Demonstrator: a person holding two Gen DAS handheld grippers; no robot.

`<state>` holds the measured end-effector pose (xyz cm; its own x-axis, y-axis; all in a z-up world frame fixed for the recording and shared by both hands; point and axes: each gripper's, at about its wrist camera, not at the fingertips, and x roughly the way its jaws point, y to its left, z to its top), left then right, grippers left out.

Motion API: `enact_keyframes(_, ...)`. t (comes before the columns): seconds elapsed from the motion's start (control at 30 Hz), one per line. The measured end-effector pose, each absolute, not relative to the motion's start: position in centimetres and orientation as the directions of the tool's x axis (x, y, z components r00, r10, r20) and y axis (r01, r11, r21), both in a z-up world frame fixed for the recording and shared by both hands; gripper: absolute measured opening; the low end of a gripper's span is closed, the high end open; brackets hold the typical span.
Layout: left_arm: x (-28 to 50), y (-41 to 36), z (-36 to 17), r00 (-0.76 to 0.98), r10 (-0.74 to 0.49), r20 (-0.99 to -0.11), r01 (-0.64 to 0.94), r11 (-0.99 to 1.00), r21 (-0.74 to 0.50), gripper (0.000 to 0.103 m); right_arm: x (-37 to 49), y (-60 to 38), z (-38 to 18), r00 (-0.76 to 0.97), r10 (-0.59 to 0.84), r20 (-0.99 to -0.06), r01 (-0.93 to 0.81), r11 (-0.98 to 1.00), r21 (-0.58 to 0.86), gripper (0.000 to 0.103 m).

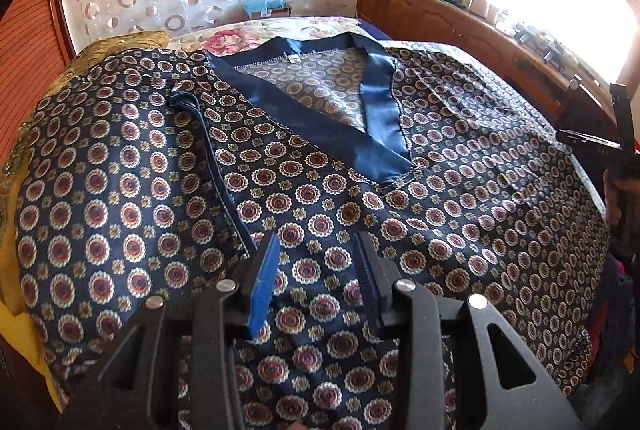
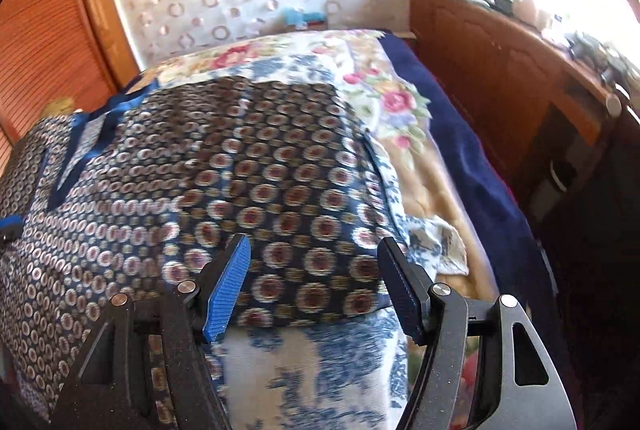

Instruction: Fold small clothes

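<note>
Patterned V-neck shirt (image 1: 320, 158) is laid flat on the bed (image 2: 460, 150), collar at 12 o'clock. Left claw (image 1: 316, 250) and right claw (image 2: 314, 250) are held spread above it, nothing pinched.

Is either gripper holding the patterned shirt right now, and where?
Neither. The left gripper and right gripper both stand open above the navy medallion-patterned satin shirt, pads clear of the cloth.

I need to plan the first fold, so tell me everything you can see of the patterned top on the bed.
The patterned top lies spread flat, front up, on the floral bedspread. Dark navy, silky-looking fabric with red-and-cream medallions; plain blue satin V-neck band, small white label inside. One sleeve lies beside the body. Both grippers hover open above it; neither grips it.
</note>
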<state>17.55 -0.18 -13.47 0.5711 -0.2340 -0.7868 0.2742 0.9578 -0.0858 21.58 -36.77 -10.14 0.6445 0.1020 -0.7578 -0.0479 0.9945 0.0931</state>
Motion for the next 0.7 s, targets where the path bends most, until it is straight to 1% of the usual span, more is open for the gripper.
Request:
enact_keyframes(0.13, 18.4, -0.5, -14.1, 0.548, -0.226, -0.805, 0.284, 0.956, -0.075, 0.036, 21.7, -37.5, -10.6, 0.629, 0.102, -0.771, -0.020, 0.993, 0.114, 0.067)
enact_keyframes(0.2, 18.6, -0.7, -14.4, 0.539, -0.222, -0.812, 0.287, 0.955, -0.071, 0.036, 21.6, -37.4, -10.7, 0.622, 0.103, -0.776, -0.024, 0.993, 0.112, 0.063)
enact_keyframes(0.23, 18.6, -0.7, -14.4, 0.545, -0.219, -0.810, 0.289, 0.955, -0.064, 0.036, 21.6, -37.4, -10.7, 0.621, 0.099, -0.777, -0.023, 0.994, 0.108, 0.059)
enact_keyframes(0.27, 18.6, -0.9, -14.5, 0.547, -0.214, -0.810, 0.291, 0.955, -0.056, 0.036, 21.5, -37.4, -10.7, 0.619, 0.098, -0.779, -0.025, 0.994, 0.105, 0.053)
enact_keyframes(0.37, 18.7, -1.1, -14.5, 0.555, -0.201, -0.807, 0.296, 0.954, -0.034, 0.036, 21.4, -37.2, -10.7, 0.620, 0.084, -0.780, -0.031, 0.996, 0.082, 0.044)
enact_keyframes(0.4, 18.5, -1.3, -14.6, 0.566, -0.195, -0.801, 0.304, 0.953, -0.018, 0.036, 21.4, -37.2, -10.7, 0.622, 0.081, -0.779, -0.034, 0.997, 0.076, 0.042)
enact_keyframes(0.43, 18.3, -1.4, -14.7, 0.578, -0.198, -0.792, 0.311, 0.950, -0.011, 0.037, 21.4, -37.2, -10.7, 0.623, 0.075, -0.778, -0.034, 0.997, 0.069, 0.036)
enact_keyframes(0.47, 18.3, -1.5, -14.7, 0.586, -0.204, -0.784, 0.314, 0.949, -0.012, 0.038, 21.3, -37.1, -10.6, 0.625, 0.061, -0.778, -0.030, 0.998, 0.053, 0.031)
enact_keyframes(0.5, 18.1, -1.5, -14.8, 0.597, -0.210, -0.774, 0.318, 0.948, -0.012, 0.039, 21.3, -37.1, -10.6, 0.626, 0.054, -0.778, -0.031, 0.999, 0.044, 0.029)
enact_keyframes(0.53, 18.2, -1.7, -15.0, 0.604, -0.215, -0.767, 0.322, 0.947, -0.012, 0.040, 21.2, -37.1, -10.5, 0.627, 0.046, -0.777, -0.032, 0.999, 0.034, 0.025)
enact_keyframes(0.57, 18.2, -1.7, -15.0, 0.603, -0.220, -0.767, 0.325, 0.946, -0.015, 0.042, 21.2, -37.1, -10.4, 0.630, 0.035, -0.776, -0.030, 0.999, 0.020, 0.019)
enact_keyframes(0.7, 18.2, -1.8, -14.9, 0.599, -0.227, -0.768, 0.334, 0.942, -0.018, 0.046, 21.0, -37.0, -10.2, 0.641, 0.013, -0.767, -0.043, 0.999, -0.019, 0.004)
